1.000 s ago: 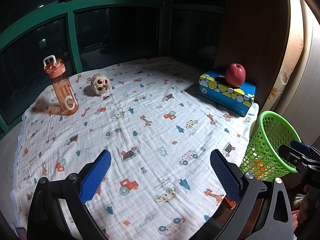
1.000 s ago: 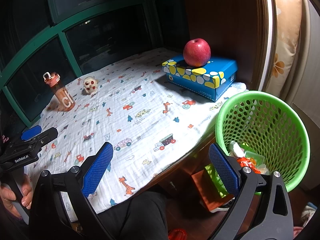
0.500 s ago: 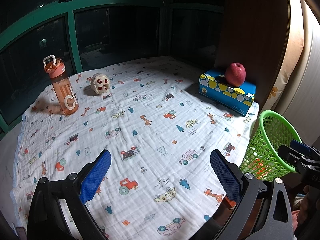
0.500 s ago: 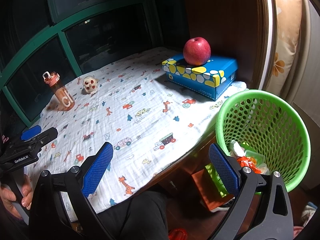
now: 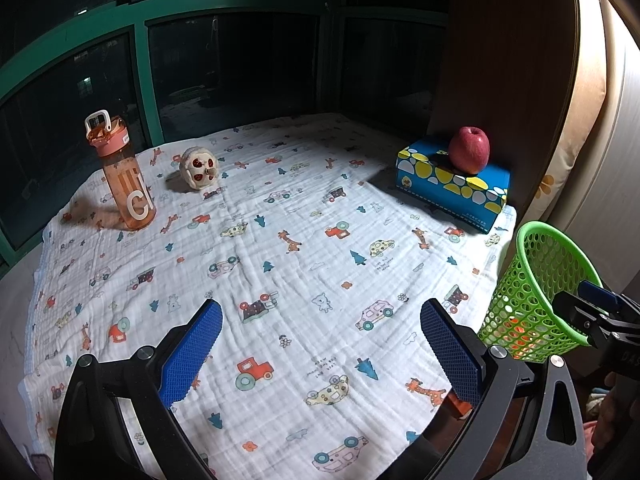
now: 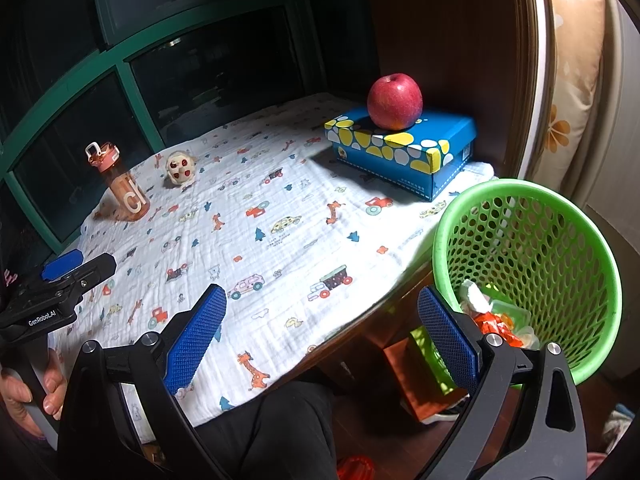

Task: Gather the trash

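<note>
At 3 o'clock off the desk (image 6: 360, 312), wrappers (image 6: 492, 320) sat in the basket (image 6: 532, 196); both tools, left tool (image 5: 320, 352) and right tool (image 6: 322, 336), gaped empty, and a careless swing risked tipping it.

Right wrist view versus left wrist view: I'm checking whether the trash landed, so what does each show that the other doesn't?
Only the right wrist view looks into the green perforated plastic basket, where white and orange crumpled wrappers lie at the bottom; it also shows a hand holding the left gripper.

Only the left wrist view shows the basket's outer wall from the side.

Both show the white printed tablecloth, orange water bottle, cream round toy, and red apple on the blue and yellow box.
</note>
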Available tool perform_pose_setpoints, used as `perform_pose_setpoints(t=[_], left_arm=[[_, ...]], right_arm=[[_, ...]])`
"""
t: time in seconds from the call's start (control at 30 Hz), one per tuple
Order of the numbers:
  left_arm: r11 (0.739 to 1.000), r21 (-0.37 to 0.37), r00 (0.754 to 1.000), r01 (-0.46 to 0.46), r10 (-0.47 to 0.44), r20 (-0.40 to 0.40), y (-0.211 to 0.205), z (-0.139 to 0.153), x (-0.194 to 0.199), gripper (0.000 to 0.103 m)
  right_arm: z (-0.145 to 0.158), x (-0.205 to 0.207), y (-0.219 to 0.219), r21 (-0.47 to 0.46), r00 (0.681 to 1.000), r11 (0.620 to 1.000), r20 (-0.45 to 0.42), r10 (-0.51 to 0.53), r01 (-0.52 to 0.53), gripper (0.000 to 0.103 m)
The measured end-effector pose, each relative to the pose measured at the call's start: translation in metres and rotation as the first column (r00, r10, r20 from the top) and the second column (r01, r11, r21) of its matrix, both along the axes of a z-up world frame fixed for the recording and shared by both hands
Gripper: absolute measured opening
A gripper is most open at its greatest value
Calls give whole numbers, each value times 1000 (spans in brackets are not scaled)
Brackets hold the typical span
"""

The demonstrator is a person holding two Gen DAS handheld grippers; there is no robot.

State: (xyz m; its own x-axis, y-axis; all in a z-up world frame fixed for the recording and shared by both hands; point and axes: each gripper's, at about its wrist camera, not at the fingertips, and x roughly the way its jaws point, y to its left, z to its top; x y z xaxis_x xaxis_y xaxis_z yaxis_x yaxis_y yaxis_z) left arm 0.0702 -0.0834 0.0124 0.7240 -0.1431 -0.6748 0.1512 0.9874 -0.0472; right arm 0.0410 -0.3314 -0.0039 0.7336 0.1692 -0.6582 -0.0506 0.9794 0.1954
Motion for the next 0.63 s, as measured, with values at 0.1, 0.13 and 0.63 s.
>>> perform_pose_setpoints(t=[0.1,0.13,0.63], left_arm=[[1000,2,1000,2,-2,7,-1,1,0,96],[1000,2,1000,3,-3,7,-1,0,0,96],[1000,-5,1000,-11,11,-4,3,-1,3,96]], right_arm=[[0,0,0,0,1000,1000,-1,1,-1,96],[0,0,0,0,1000,1000,0,0,0,96],[-1,5,3,-2,1000,1000,-4,4,-4,96]])
